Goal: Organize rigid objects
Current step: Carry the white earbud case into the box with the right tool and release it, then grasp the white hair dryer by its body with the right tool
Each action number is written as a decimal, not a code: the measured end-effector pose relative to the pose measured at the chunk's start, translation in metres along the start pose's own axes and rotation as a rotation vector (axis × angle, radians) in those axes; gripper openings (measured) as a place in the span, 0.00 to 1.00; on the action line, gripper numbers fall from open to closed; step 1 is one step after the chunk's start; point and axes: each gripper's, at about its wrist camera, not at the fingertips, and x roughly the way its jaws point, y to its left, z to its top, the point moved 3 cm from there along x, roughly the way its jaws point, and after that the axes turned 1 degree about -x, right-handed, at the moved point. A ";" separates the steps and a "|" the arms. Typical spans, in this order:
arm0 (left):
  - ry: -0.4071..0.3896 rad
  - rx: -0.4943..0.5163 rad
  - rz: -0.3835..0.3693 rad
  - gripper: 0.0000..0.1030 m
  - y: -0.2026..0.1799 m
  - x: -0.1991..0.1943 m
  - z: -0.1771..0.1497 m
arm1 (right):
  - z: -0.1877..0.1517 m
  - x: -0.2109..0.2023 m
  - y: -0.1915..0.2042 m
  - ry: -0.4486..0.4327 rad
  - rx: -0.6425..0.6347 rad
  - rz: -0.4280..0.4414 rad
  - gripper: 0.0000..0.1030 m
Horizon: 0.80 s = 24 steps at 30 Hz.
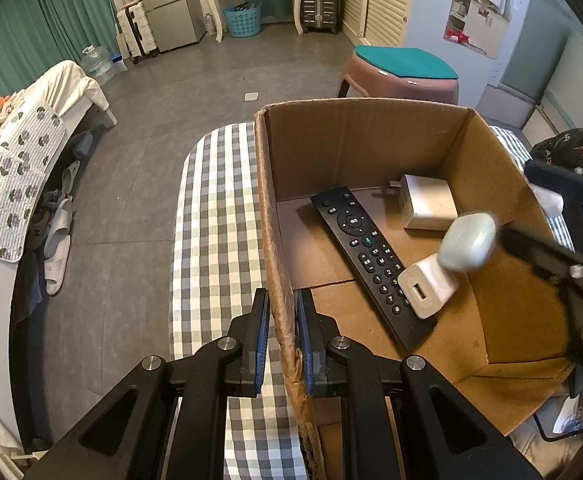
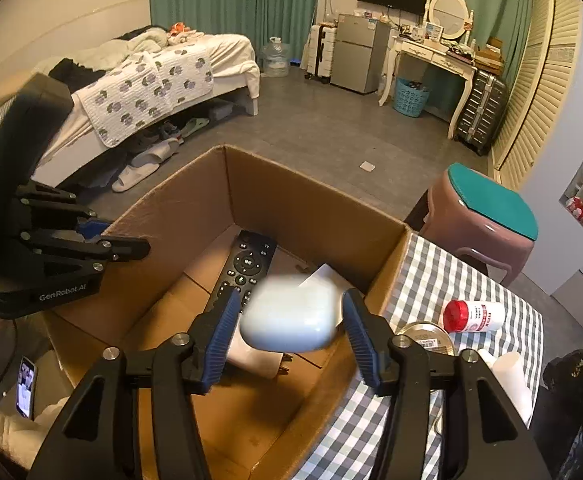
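Our left gripper (image 1: 283,322) clamps the cardboard box (image 1: 367,140) wall; above the box, our right gripper (image 2: 289,320), jaws spread, flanks a blurred earbud case (image 2: 291,314)

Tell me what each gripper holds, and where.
Left gripper pinches the cardboard box by its side wall. Right gripper is open; the blurred earbud case sits loose between its fingers.

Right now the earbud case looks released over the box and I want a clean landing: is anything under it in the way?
Yes. The case, blurred between the open right gripper's fingers, is above a white charger lying on the remote. It would likely land on those, not bare box floor.
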 end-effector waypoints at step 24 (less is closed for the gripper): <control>0.011 -0.011 0.014 0.13 0.001 0.002 -0.001 | -0.093 -0.022 -0.201 0.172 0.245 -0.340 0.71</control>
